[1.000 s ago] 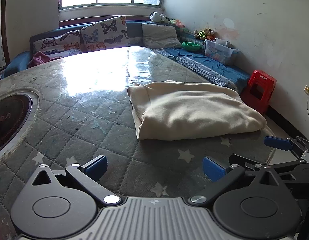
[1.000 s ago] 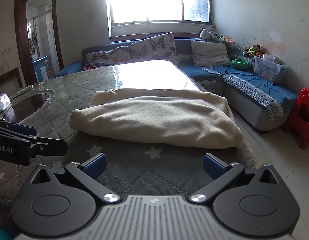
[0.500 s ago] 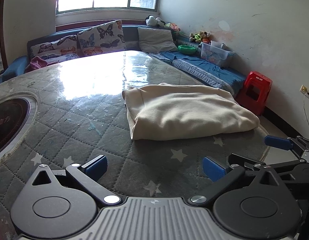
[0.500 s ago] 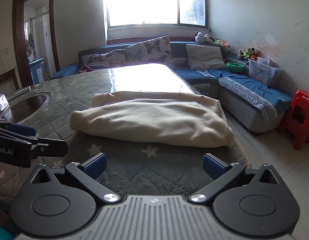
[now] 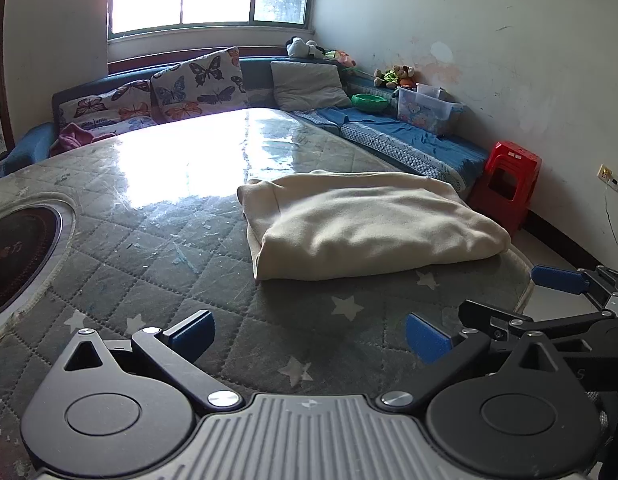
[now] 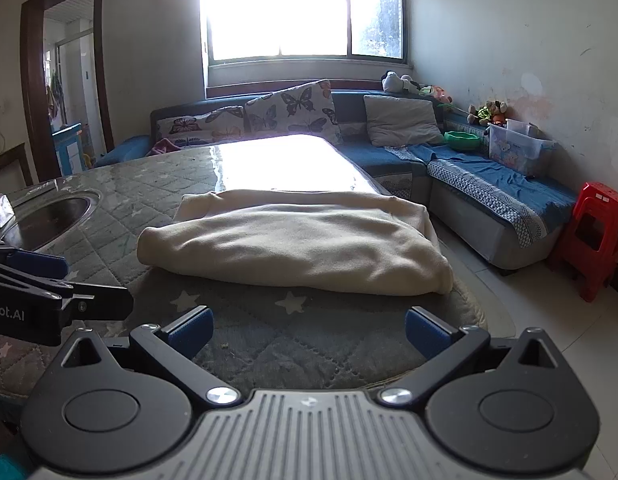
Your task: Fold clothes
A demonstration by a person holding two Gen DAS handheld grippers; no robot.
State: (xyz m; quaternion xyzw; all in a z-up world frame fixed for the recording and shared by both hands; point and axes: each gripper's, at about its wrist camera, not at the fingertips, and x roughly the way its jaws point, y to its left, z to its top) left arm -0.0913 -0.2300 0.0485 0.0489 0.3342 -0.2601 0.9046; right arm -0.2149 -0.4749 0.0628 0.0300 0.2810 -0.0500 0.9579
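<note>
right now both tools off the cloth. left gripper (image 5: pixel 309 334) spread wide, nothing btwn its blue pads (image 5: pixel 191 332), held low over the quilted star-print table cover (image 5: pixel 157 264). folded cream garment (image 5: pixel 369 226) lying flat ahead and a bit to the right of it, well apart from the fingertips, near the table's right edge. right gripper (image 6: pixel 307 330) also wide apart, empty, poised at the near table edge w/ the same garment (image 6: pixel 301 246) straight ahead, a strip of bare cover btwn pads and cloth. seen from the left cam, right gripper (image 5: pixel 489 308) just beside on the right, at about the same depth; from the right cam, left tool's arm poking in at the left. round dark inset (image 5: pixel 17 252) in the table far left of the left tool. beyond the garment: blue sofa (image 6: pixel 389 156) w/ butterfly cushions (image 6: pixel 293 110) under a bright window; red stool (image 6: pixel 593 236) on the floor off to the right.
</note>
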